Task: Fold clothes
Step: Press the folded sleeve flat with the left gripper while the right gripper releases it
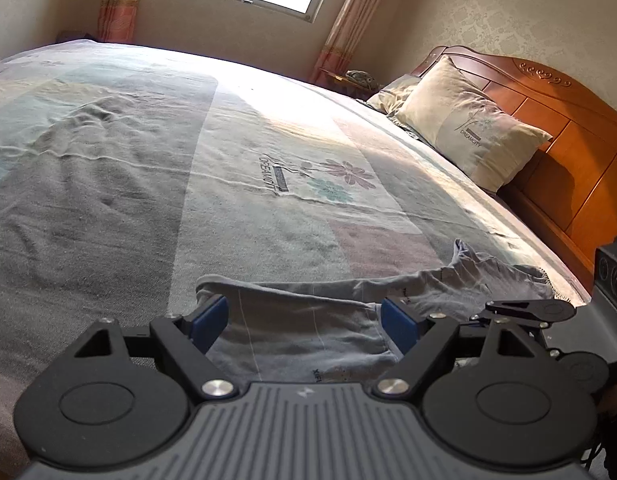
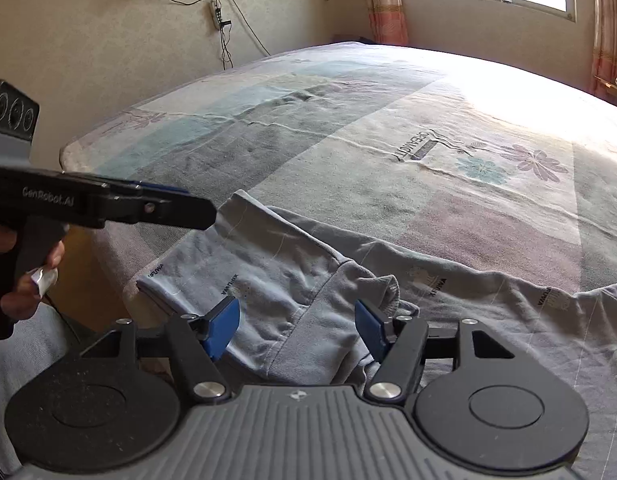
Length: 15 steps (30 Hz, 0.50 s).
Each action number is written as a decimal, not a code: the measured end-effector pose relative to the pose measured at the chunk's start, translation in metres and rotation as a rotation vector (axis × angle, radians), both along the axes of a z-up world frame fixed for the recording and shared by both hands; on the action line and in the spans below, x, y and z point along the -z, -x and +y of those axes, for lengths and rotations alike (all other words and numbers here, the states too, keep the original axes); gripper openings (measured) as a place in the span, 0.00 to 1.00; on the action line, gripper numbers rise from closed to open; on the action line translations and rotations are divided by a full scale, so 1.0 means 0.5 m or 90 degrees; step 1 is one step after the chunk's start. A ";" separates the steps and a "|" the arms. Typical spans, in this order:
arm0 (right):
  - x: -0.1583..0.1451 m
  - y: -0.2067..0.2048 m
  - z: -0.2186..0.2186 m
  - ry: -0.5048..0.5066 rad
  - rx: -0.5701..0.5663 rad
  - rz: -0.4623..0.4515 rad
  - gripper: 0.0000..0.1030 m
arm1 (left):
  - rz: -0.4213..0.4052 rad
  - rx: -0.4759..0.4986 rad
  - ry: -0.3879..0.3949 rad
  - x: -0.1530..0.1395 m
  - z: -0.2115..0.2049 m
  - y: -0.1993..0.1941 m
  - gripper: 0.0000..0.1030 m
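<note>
A grey-blue garment (image 2: 308, 280) is being spread near the front edge of the bed (image 1: 268, 140), probably so that it can be flattened for folding. The left tool (image 1: 304, 322) and the right tool (image 2: 296, 322) are both being held with the blue pads apart over the cloth, and nothing is being clamped, perhaps because a place to grip is being chosen. The garment is being seen as wrinkled and partly bunched, with thin pale lines and small printed logos.
</note>
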State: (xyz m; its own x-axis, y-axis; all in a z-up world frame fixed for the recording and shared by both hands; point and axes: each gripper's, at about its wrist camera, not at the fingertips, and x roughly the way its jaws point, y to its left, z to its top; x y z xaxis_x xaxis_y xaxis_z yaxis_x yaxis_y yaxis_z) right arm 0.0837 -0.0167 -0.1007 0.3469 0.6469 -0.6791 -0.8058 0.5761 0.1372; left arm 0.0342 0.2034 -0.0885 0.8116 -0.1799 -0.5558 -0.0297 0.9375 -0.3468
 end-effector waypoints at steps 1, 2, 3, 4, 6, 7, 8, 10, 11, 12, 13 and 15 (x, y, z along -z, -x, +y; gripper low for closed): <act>0.009 0.003 0.003 0.011 0.003 0.000 0.67 | 0.007 -0.006 0.005 0.012 0.003 -0.015 0.81; 0.018 0.006 0.004 0.019 0.005 -0.002 0.67 | 0.017 -0.013 0.008 0.028 0.007 -0.029 0.81; 0.023 0.016 -0.001 0.008 0.005 -0.020 0.68 | 0.027 -0.020 0.010 0.044 0.010 -0.042 0.81; 0.025 0.024 -0.003 0.008 0.006 -0.029 0.68 | 0.037 -0.027 0.013 0.060 0.014 -0.056 0.80; 0.029 0.037 -0.005 0.012 0.004 -0.044 0.72 | 0.037 -0.031 0.015 0.064 0.015 -0.057 0.83; 0.031 0.042 -0.005 0.015 -0.001 -0.053 0.73 | 0.034 -0.032 0.016 0.062 0.015 -0.054 0.82; 0.031 0.045 -0.005 0.018 -0.001 -0.055 0.78 | 0.032 -0.035 0.016 0.056 0.013 -0.049 0.82; 0.032 0.050 -0.007 0.024 0.001 -0.059 0.87 | 0.022 -0.037 0.017 0.037 0.006 -0.035 0.82; 0.033 0.053 -0.007 0.026 0.001 -0.061 0.89 | 0.022 -0.031 0.014 0.035 0.002 -0.033 0.82; 0.033 0.055 -0.008 0.029 0.002 -0.063 0.89 | 0.032 -0.028 0.008 0.040 -0.001 -0.035 0.83; 0.034 0.058 -0.009 0.032 0.002 -0.065 0.89 | 0.042 -0.025 0.003 0.045 -0.005 -0.037 0.83; 0.035 0.063 -0.010 0.037 0.004 -0.069 0.90 | 0.063 -0.020 -0.009 0.054 -0.012 -0.042 0.82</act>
